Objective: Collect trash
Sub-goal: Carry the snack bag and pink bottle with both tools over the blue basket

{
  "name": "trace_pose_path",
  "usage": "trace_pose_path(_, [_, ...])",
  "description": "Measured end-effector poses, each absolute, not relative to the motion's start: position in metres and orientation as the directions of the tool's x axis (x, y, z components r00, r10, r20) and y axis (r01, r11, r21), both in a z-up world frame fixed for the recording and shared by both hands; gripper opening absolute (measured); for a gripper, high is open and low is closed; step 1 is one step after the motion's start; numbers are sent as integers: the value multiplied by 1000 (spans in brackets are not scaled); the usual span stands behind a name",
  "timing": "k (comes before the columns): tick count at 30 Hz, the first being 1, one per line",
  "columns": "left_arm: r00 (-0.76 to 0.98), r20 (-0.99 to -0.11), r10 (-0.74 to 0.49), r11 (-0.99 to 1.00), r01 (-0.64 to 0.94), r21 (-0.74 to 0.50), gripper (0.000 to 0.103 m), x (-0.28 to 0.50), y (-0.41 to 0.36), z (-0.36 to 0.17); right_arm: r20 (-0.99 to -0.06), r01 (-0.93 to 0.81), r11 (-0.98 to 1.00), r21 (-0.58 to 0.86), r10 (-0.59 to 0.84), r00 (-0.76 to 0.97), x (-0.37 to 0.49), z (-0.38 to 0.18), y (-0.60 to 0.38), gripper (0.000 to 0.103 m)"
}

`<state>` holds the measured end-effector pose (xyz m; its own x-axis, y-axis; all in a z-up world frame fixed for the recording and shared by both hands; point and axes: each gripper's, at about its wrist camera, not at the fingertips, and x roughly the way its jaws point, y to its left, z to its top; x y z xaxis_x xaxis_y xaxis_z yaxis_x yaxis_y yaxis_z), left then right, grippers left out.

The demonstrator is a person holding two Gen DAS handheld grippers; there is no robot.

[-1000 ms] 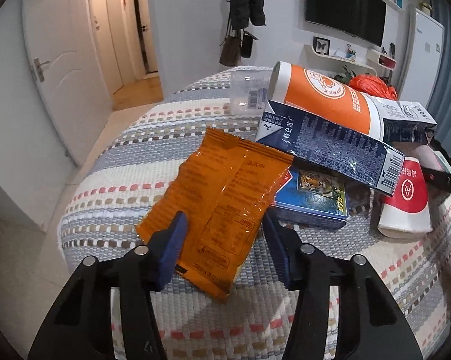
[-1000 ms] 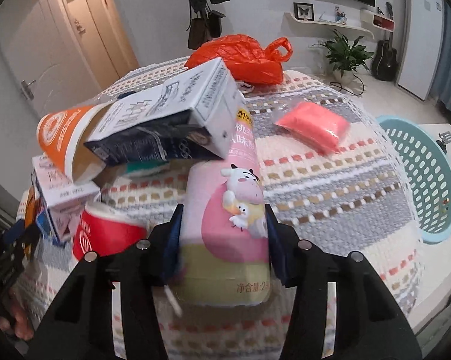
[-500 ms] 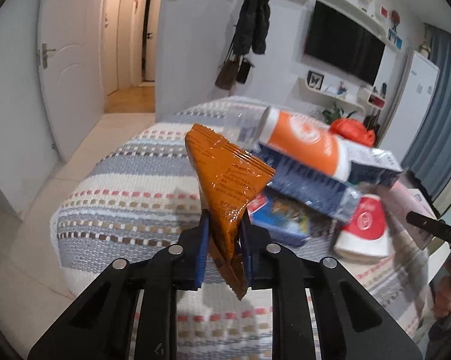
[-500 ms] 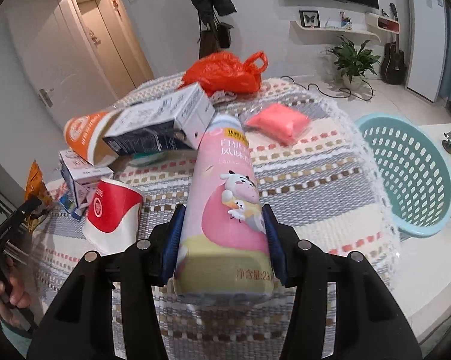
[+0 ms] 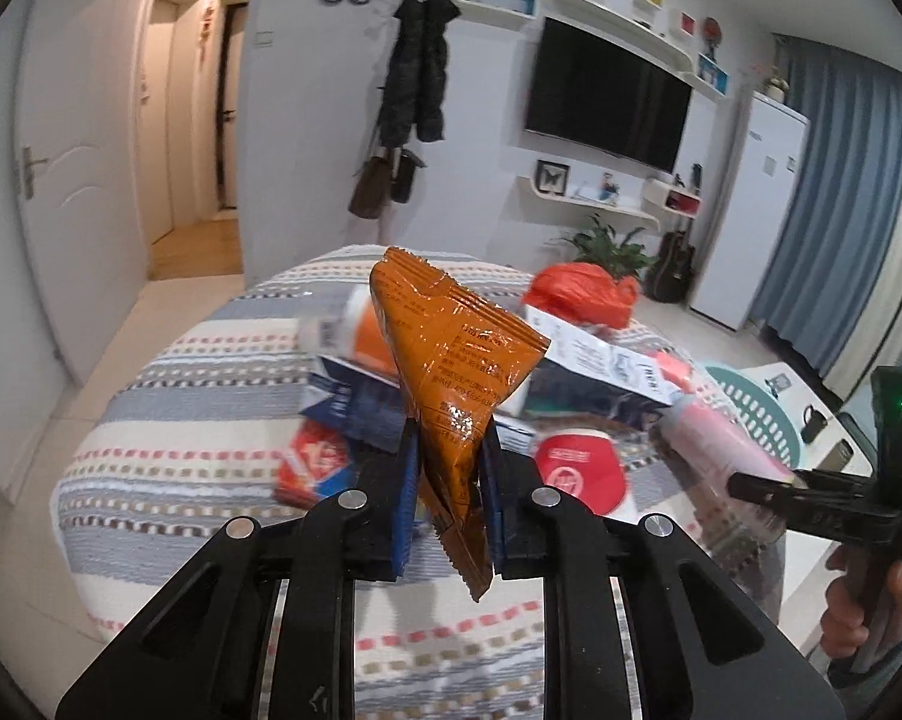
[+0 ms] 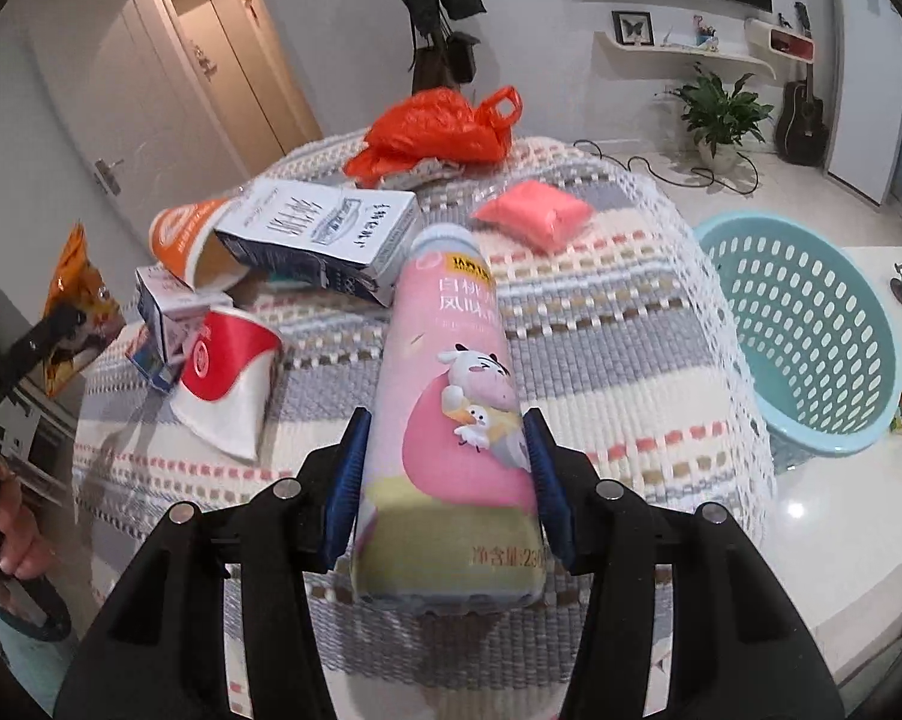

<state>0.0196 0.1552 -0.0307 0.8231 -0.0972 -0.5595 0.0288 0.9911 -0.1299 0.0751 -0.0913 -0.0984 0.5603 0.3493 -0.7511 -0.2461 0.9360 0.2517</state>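
orange wrapper – pink bottle

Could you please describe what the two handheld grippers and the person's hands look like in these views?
Both the left gripper and the right gripper are black plastic frames with triangular cut-outs, silver round pivot bolts and ribbed blue finger pads. Seen from the left camera, the right gripper's body shows a small green light. The person's bare right hand grips a black handle; no cables show.

- My left claw clamps the snack packet above the table.
- My right claw grips the bottle over the table's near edge.
- The paper cup lies left of the bottle, the carton behind it.
- The basket stands to the table's right.
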Motion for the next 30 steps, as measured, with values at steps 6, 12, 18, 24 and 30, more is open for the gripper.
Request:
trace_pose_path(6, [816, -565, -125, 990, 66, -124, 17, 25, 137, -33, -765, -246, 934, 258, 353, 538, 91, -100, -91, 62])
trace_pose_path(12, [810, -567, -150, 988, 106, -110, 17, 30, 118, -33, -802, -248, 935, 252, 345, 487, 113, -111, -82, 56])
trace_pose_path(18, [807, -562, -181, 983, 160, -88, 17, 46, 93, -25, -786, -252, 928, 276, 368, 497, 113, -108, -90, 45])
trace_pose_path(24, [808, -539, -236, 967, 251, -47, 17, 69, 43, -9, -727, -232, 927, 294, 375, 576, 113, -81, -123, 45])
trace_pose_path(30, [781, -544, -307, 940, 339, -43, 17, 98, -12, -5, -661, -171, 932, 320, 349, 665, 120, -55, -174, 45])
